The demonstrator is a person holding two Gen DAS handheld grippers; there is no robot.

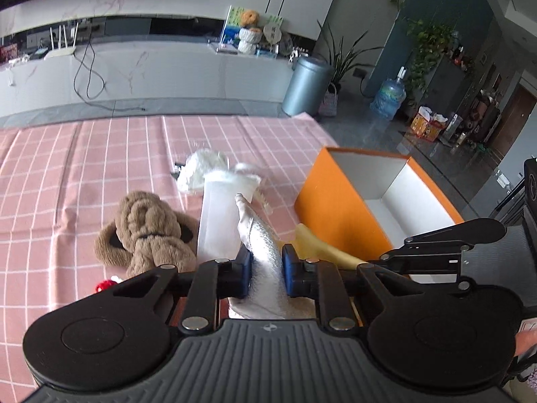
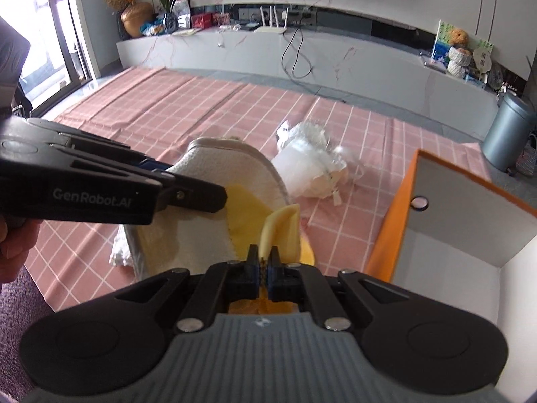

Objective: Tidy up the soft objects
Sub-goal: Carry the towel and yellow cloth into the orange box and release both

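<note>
Gripping cloth (image 1: pixel 265 252) — both grippers

Soft daylight from window (image 2: pixel 50 33); fisheye edges curved; slight motion blur.

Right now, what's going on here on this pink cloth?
A person holds a gripper in each hand. The left gripper is clamped on a white and silvery cloth; the right gripper pinches a yellow cloth. An open orange box waits beside them, with a brown plush dog and a white bundle on the checked tablecloth.
</note>
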